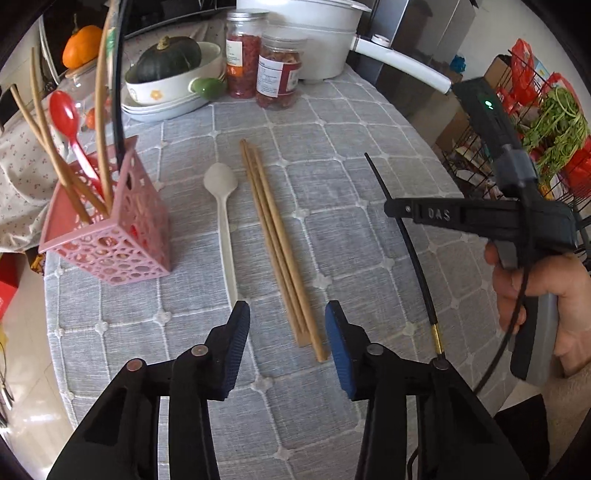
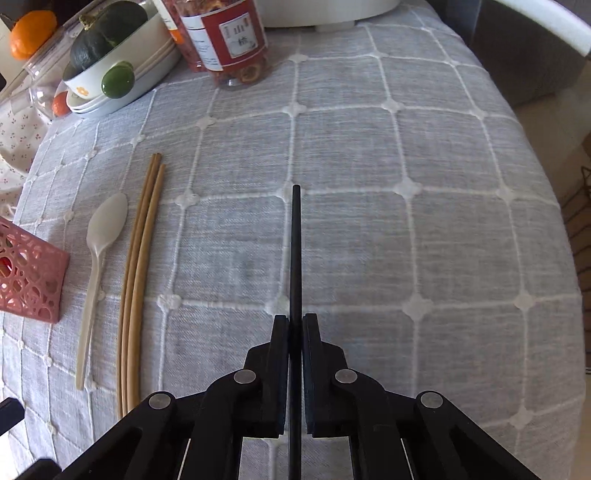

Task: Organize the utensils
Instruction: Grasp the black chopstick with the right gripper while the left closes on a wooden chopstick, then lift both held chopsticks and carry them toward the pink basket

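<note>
A pink perforated holder (image 1: 110, 229) stands at the left on the grey checked cloth, holding a red spoon (image 1: 68, 122), tan chopsticks and a black one; it also shows in the right wrist view (image 2: 29, 280). A white spoon (image 1: 223, 206) and three tan chopsticks (image 1: 280, 243) lie side by side in the middle; they show as the white spoon (image 2: 99, 258) and the tan chopsticks (image 2: 138, 273) in the right wrist view. My left gripper (image 1: 288, 325) is open, low over the near ends of the chopsticks. My right gripper (image 2: 295, 325) is shut on a black chopstick (image 2: 295, 251) above the cloth; it also shows in the left wrist view (image 1: 399, 229).
At the back stand two jars (image 1: 258, 59), a bowl with a green squash (image 1: 170, 62), a white pot (image 1: 314, 33) and an orange pumpkin (image 1: 79, 44). A wire rack with greens (image 1: 554, 125) is beyond the table's right edge.
</note>
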A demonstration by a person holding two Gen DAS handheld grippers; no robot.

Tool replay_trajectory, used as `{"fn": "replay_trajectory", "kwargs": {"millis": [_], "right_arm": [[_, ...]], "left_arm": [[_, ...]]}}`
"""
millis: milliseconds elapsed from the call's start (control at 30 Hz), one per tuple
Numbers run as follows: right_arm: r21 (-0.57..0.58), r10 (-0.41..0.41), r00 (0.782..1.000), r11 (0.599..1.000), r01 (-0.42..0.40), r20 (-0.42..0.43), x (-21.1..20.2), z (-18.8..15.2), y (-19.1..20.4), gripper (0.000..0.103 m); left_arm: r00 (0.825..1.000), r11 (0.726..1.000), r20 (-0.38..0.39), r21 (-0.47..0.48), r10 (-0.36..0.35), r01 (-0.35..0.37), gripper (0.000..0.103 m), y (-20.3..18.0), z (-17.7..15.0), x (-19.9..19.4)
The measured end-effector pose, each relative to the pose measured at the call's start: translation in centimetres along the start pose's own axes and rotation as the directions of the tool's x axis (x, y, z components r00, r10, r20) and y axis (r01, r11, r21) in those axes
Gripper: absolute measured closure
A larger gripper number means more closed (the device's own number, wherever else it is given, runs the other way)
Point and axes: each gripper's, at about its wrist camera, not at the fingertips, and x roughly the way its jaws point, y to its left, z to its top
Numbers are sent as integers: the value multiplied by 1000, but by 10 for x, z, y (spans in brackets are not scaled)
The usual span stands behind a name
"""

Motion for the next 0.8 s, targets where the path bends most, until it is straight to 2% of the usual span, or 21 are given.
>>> {"fn": "replay_trajectory", "kwargs": {"millis": [167,267,367,500,600,800], "right_arm": [[13,67,998,998,-67,-9,-13,-15,-17,99],[14,91,996,996,-91,-3,-18,-19,-23,99],[32,100,995,994,-100,9,-21,-18,-29,99],[59,112,994,992,-112,12,-21,-18,-37,99],[74,119,993,990,-119,8,-20,-17,-43,99],[85,120,993,989,-120,4,-18,-16,-45,99]], "left_arm": [[1000,999,-9,-40,2,-2,84,-7,41,28],[999,996,-11,-79,32,-32,91,0,66,46],[998,990,-17,-125,59,-60,95,11,82,62],[999,981,-44,-191,27,-35,99,24,92,80],[999,980,-45,-200,0,-10,101,25,96,87],[994,978,-80,-185,78,-91,101,23,106,100]]}}
